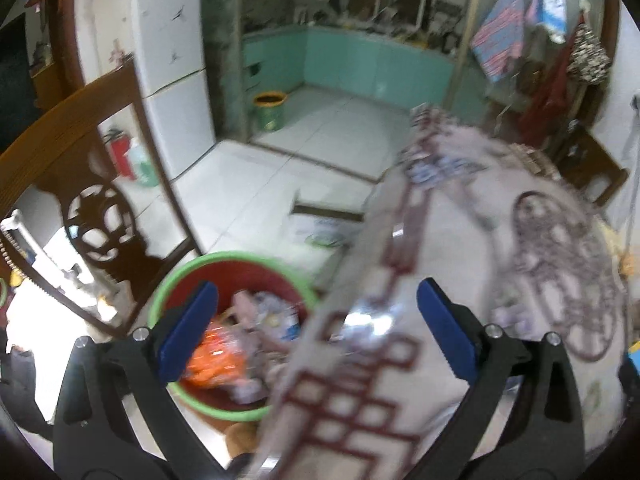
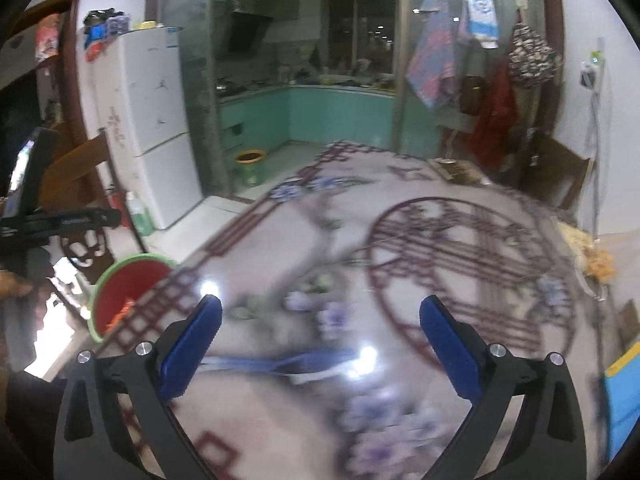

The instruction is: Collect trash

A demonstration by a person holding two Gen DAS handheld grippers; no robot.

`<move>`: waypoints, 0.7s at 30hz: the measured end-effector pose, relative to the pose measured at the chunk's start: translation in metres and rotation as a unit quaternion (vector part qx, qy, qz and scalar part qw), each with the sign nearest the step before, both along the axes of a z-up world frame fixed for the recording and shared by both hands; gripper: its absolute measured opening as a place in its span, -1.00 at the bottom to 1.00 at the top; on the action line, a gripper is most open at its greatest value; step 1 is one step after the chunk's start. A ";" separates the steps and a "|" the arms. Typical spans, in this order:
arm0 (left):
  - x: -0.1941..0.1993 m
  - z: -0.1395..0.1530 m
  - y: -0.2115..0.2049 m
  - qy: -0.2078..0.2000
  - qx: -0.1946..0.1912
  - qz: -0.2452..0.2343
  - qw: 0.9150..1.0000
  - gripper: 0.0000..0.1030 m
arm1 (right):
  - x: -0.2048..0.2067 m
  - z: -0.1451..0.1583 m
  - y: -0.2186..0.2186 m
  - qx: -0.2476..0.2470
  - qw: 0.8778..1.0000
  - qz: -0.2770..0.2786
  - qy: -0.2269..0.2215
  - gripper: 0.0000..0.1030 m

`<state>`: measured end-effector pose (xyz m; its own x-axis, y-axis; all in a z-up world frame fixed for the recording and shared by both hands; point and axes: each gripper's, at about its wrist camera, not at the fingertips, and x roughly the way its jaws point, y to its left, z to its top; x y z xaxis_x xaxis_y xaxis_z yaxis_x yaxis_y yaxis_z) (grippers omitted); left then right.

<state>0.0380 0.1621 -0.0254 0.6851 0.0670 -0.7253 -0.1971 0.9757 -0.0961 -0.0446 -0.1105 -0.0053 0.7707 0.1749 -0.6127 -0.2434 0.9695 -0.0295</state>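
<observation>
Two wrist cameras look forward along blue-padded fingers, and both pictures are blurred.

The left gripper (image 1: 316, 332) has its fingers spread wide with nothing between the pads. Past its left finger (image 1: 188, 332), low on the floor, sits a red basin with a green rim (image 1: 160, 300). In it lies the trash (image 1: 248, 336): an orange wrapper, clear plastic and crumpled pale pieces (details are too smeared to name). Its right finger (image 1: 448, 332) hangs over the table (image 1: 460, 240), whose pale cloth carries dark red lattice patterns. A carved wooden chair (image 1: 92, 216) stands beyond the basin to the left.

The right gripper (image 2: 320, 344) is likewise wide apart and empty, above the same patterned table (image 2: 460, 248). A blue strip (image 2: 280, 364) lies on the cloth between its fingers. Left of its left finger (image 2: 192, 344), the basin (image 2: 120, 280) peeks out from behind the table edge. A white fridge (image 2: 152, 120) stands far ahead on the left.
</observation>
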 end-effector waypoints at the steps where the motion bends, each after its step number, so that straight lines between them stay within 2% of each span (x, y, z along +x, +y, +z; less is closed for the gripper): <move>1: 0.002 0.005 -0.011 -0.008 -0.005 -0.007 1.000 0.90 | 0.003 0.004 -0.008 -0.004 1.000 -0.005 -0.003 0.86; 4: 0.004 0.018 -0.042 -0.031 -0.016 -0.027 0.999 0.90 | 0.013 0.019 -0.028 -0.014 1.000 -0.019 -0.019 0.86; 6: 0.005 0.027 -0.067 -0.050 -0.016 -0.042 0.998 0.90 | 0.018 0.032 -0.042 -0.016 0.998 -0.033 -0.045 0.86; 9: 0.003 0.037 -0.098 -0.085 -0.015 -0.064 0.994 0.90 | 0.007 0.047 -0.064 0.002 0.990 -0.065 -0.123 0.86; 11: 0.001 0.042 -0.117 -0.108 -0.015 -0.080 0.991 0.90 | -0.007 0.044 -0.077 0.020 0.981 -0.082 -0.177 0.87; 12: 0.000 0.044 -0.128 -0.121 -0.011 -0.085 0.989 0.90 | -0.014 0.033 -0.084 0.028 0.974 -0.094 -0.204 0.87; 13: -0.002 0.045 -0.135 -0.130 -0.003 -0.086 0.988 0.90 | -0.012 0.027 -0.087 0.018 0.975 -0.108 -0.194 0.87; 15: -0.005 0.048 -0.156 -0.157 0.032 -0.091 0.983 0.90 | 0.005 0.012 -0.092 0.002 0.985 -0.116 -0.128 0.87; 18: -0.006 0.052 -0.180 -0.174 0.074 -0.095 0.977 0.90 | 0.008 0.009 -0.107 0.048 0.983 -0.132 -0.114 0.87; 20: -0.007 0.053 -0.188 -0.180 0.059 -0.101 0.977 0.90 | 0.009 0.010 -0.118 0.072 0.980 -0.146 -0.111 0.87; 21: -0.008 0.053 -0.191 -0.183 0.033 -0.115 0.976 0.90 | 0.009 0.010 -0.122 0.076 0.979 -0.153 -0.109 0.87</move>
<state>0.0301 -0.0292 0.0278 0.9003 -0.0804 -0.4277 0.0629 0.9965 -0.0550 -0.0353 -0.2324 0.0047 0.9109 -0.0086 -0.4125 0.0558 0.9932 0.1026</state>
